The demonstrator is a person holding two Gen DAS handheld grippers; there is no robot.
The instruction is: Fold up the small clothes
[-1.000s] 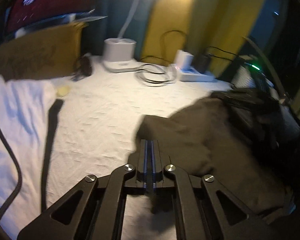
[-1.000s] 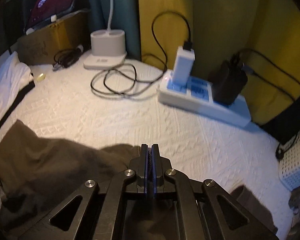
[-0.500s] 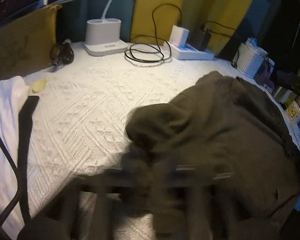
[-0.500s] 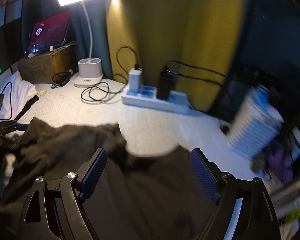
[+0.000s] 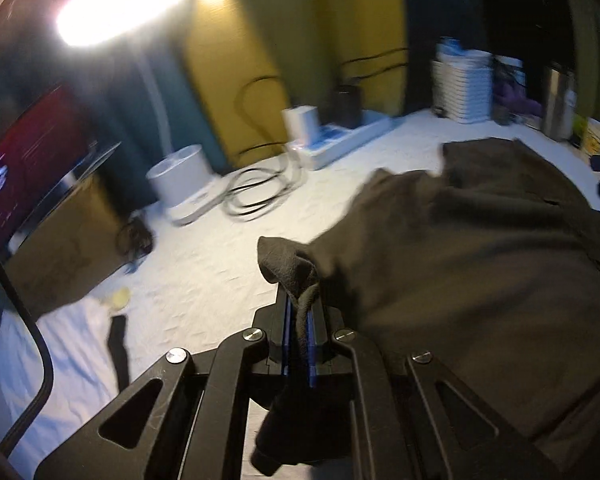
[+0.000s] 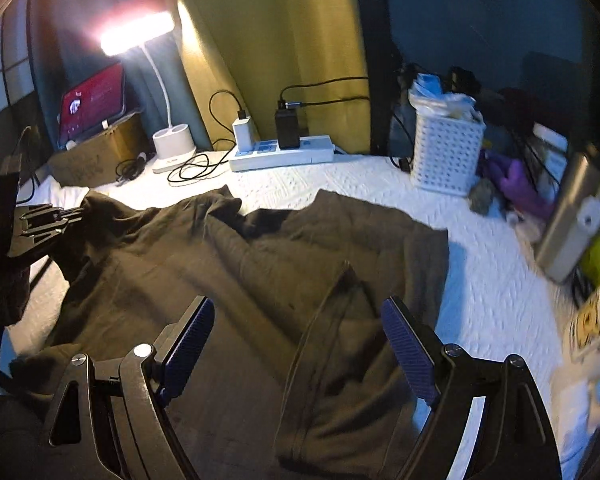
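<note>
Changes since the earlier frames: the right gripper (image 6: 296, 344), previously pressed together over the bedspread, is now spread wide with nothing between its blue pads (image 6: 408, 352); the dark brown garment (image 6: 228, 264), earlier bunched toward one side, is now spread more broadly across the white quilted bedspread (image 6: 496, 304). The left gripper (image 5: 299, 320), formerly closed with nothing visibly caught in it, is now seen pinching a bunched corner of the garment (image 5: 480, 264).

Item 1, left gripper: jaws pressed together on a fold of cloth, a twist of fabric hanging down between the fingers. It is angled downward over the bedspread; in the right wrist view it is seen at the left edge (image 6: 44, 220), holding the garment's corner raised off the surface.

Item 2, right gripper: held above the near part of the garment, angled downward, jaws wide, not touching the cloth so far as can be told.

Item 3, garment: laid over the middle of the bedspread, wrinkled, one leg-like panel extending toward the near edge between the right fingers.

Item 4, far edge: lit desk lamp (image 6: 172, 148), white power strip (image 6: 284, 156) with chargers plugged in, coiled black cable (image 6: 192, 168).

Item 5, right edge: white perforated basket (image 6: 444, 156), metal flask (image 6: 572, 220).

Item 6, far left corner: cardboard box (image 6: 96, 156) bearing a red-lit tablet (image 6: 92, 100).
</note>
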